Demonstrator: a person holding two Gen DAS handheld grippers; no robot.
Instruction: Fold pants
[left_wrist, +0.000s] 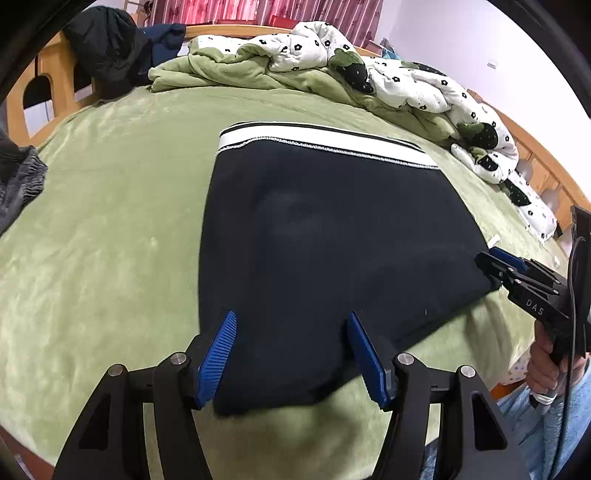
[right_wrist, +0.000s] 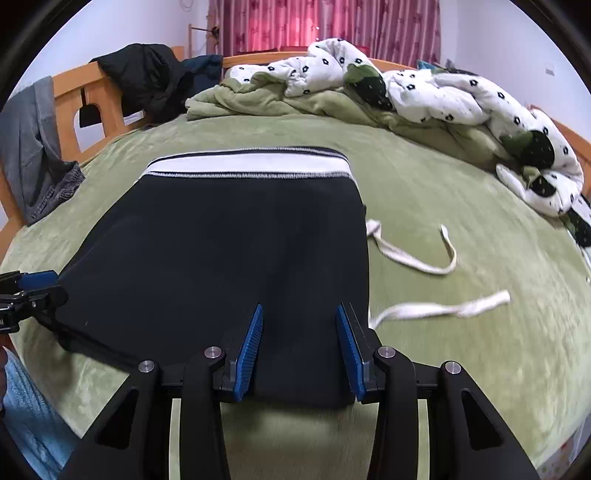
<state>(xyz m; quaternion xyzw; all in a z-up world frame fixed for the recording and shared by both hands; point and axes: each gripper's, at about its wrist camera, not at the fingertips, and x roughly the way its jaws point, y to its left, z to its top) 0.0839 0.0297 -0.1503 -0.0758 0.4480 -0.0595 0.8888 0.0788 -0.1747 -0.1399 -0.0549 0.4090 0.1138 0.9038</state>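
Black pants (left_wrist: 332, 236), one folded pair, lie flat on one green bed (left_wrist: 110, 240). Two tongs hover at the near edge: left tongs (left_wrist: 291, 354) and right tongs (right_wrist: 299, 347) both parted, gripping nothing. Two white drawstring ends (right_wrist: 443, 308) trail beside.

— My left camera rides on the left gripper (left_wrist: 291, 325), looking forward and steeply down along its fingers, close over the near edge of the pants (left_wrist: 332, 236) on the bed (left_wrist: 110, 240).

— And the right one?

— Same on the right gripper (right_wrist: 299, 317), just beside, facing the same way toward the curtain (right_wrist: 325, 26). Both views share the pants, the quilt (right_wrist: 443, 92) and headboard (right_wrist: 74, 96); each catches the other gripper at its edge.
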